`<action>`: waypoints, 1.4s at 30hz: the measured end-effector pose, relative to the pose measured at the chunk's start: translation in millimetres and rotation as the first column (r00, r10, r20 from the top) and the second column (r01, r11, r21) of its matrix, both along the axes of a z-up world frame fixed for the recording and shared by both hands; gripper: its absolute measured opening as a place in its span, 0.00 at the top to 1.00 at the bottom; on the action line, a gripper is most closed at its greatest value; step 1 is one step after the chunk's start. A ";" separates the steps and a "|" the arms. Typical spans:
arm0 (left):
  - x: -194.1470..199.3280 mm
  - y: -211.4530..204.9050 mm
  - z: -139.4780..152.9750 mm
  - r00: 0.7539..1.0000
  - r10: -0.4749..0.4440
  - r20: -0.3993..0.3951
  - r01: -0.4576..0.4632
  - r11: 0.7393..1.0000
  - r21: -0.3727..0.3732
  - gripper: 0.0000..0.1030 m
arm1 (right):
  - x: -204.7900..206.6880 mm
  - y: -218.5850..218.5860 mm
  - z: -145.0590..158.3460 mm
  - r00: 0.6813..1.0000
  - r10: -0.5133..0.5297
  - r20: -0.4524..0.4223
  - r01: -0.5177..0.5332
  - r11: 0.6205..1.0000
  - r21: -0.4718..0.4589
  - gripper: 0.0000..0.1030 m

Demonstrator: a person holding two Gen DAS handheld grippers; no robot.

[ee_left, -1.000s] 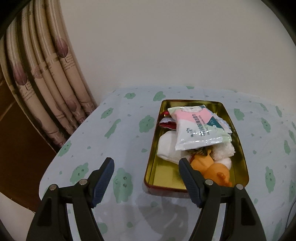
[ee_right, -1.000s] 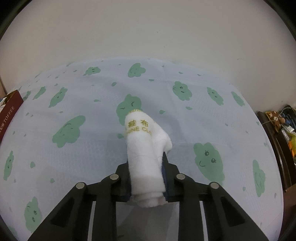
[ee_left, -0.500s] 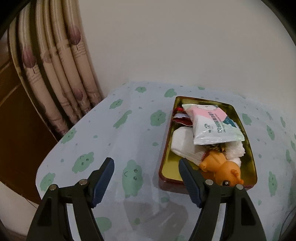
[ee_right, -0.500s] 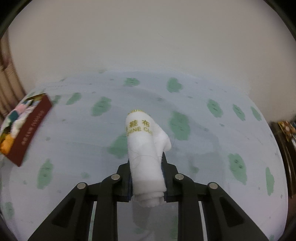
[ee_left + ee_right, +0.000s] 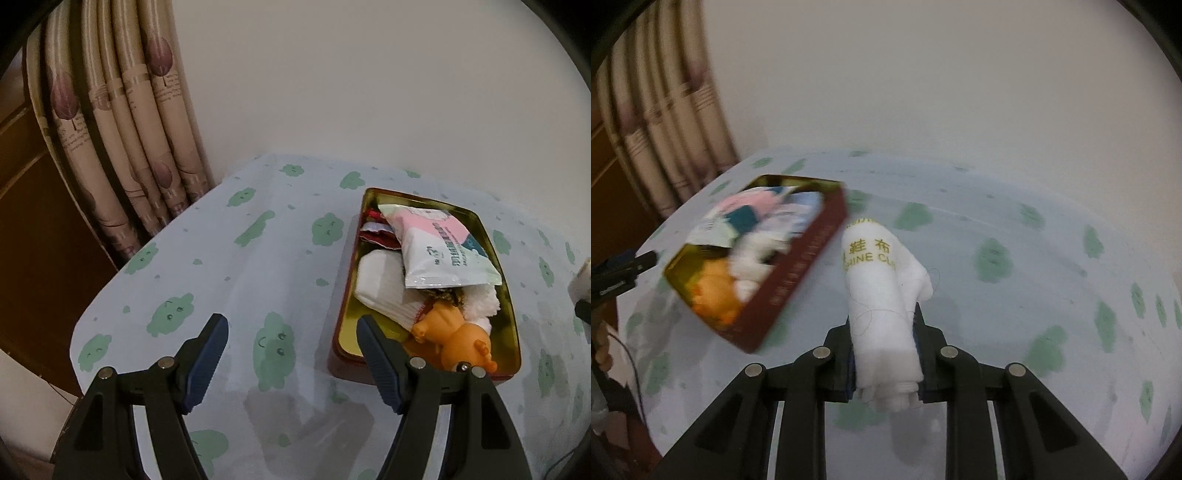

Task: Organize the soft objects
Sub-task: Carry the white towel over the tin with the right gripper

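A white rolled cloth [image 5: 882,295] with gold lettering is pinched in my right gripper [image 5: 884,354], which is shut on it above the table, just right of the tin. The gold-lined red tin [image 5: 506,280] [image 5: 798,273] holds a pink and white packet [image 5: 439,254], white cloths [image 5: 384,291] and an orange soft toy [image 5: 454,339]. My left gripper [image 5: 291,354] hangs open over the tablecloth by the tin's near left corner, nothing between its fingers. The cloth's tip [image 5: 583,277] shows at the right edge of the left wrist view.
A pale blue tablecloth [image 5: 258,258] with green cloud prints covers the table. Beige curtains [image 5: 122,129] hang at the left behind it, beside dark wooden furniture [image 5: 33,240]. A plain wall stands behind. The table's edge curves close on the left.
My right gripper has swung left with the white cloth, bringing the tin from the left edge to just beside it. The left gripper shifted slightly left; the tin now sits further right in its view.
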State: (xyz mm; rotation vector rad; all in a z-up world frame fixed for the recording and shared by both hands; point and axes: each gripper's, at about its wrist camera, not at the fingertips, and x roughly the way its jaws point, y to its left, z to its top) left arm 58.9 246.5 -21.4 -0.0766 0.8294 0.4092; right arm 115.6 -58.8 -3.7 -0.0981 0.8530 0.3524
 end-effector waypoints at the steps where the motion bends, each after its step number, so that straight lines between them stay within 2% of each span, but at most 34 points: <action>1: 0.0 1.3 0.0 1.000 0.005 0.001 -0.005 1.000 -0.004 0.28 | 0.2 4.8 0.7 1.000 0.013 -0.001 -0.013 1.000 0.004 0.80; 11: -0.5 13.6 -0.8 0.999 0.043 -0.001 -0.043 0.998 -0.046 0.28 | 3.8 74.3 17.3 0.990 0.139 0.004 -0.139 0.989 0.044 0.80; 19: -1.8 18.1 -0.6 0.998 0.061 0.001 -0.061 0.997 -0.055 0.28 | 1.8 116.2 1.1 0.976 0.218 -0.029 -0.217 0.976 0.024 0.80; 29: -0.7 19.0 -2.3 0.998 0.057 -0.005 -0.057 0.996 -0.063 0.28 | 18.0 139.1 -20.7 0.975 0.218 -0.051 -0.218 0.976 -0.004 0.80; 39: 1.8 16.2 -3.1 0.999 0.049 -0.008 -0.050 0.997 -0.060 0.28 | 40.3 155.6 -31.8 0.983 0.182 -0.021 -0.183 0.981 -0.060 0.80; 42: 2.2 16.7 -3.8 0.999 0.049 -0.006 -0.049 0.997 -0.064 0.28 | 38.0 154.0 -30.5 0.987 0.160 -0.020 -0.161 0.986 -0.041 0.72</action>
